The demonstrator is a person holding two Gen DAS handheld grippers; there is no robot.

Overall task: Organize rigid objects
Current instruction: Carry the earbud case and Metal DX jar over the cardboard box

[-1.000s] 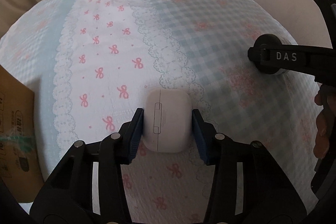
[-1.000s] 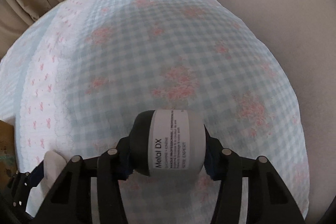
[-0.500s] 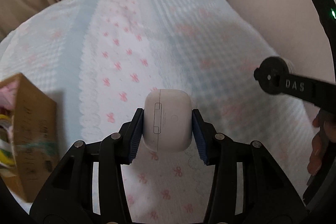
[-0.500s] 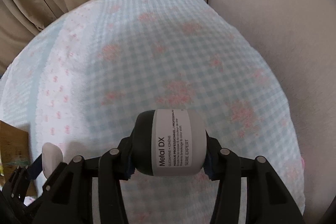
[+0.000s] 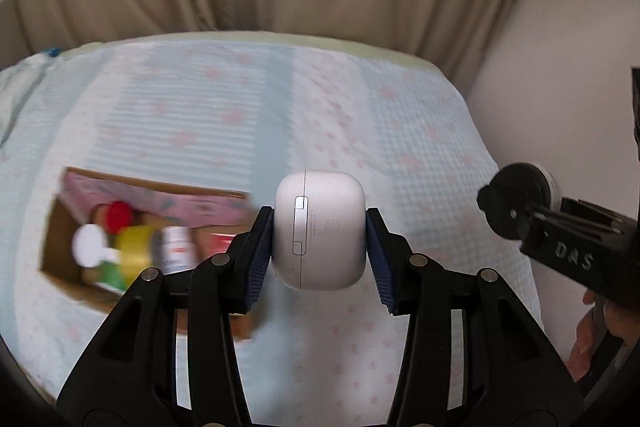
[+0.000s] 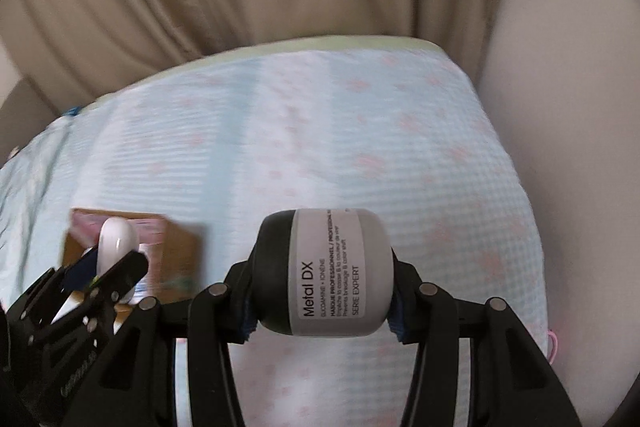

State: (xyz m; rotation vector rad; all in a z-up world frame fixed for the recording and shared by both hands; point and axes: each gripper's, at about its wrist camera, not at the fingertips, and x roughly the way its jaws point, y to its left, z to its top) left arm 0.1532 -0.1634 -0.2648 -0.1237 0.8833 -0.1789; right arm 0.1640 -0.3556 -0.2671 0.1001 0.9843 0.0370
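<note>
Earbud case (image 5: pixel 319 229) pinched in your left hand-held gripper (image 5: pixel 319 247), jar (image 6: pixel 325 273) clamped in your right hand-held gripper (image 6: pixel 322 291), cardboard box (image 5: pixel 60 227) off to their left.

Black claw (image 5: pixel 320 251), blue ribbed pads (image 5: pixel 256 259) (silver screws).

Soft, dim indoor light; motion blur smears the bedspread (image 5: pixel 360 115), with fisheye bending at the edges.

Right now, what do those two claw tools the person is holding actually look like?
Each, the left gripper and the right gripper, is a matte black plastic frame with cut-out openings and silver round pivot pins. The fingertips carry ribbed dark blue pads. The right one's side bears raised "DAS" lettering. No cables visible.
</note>
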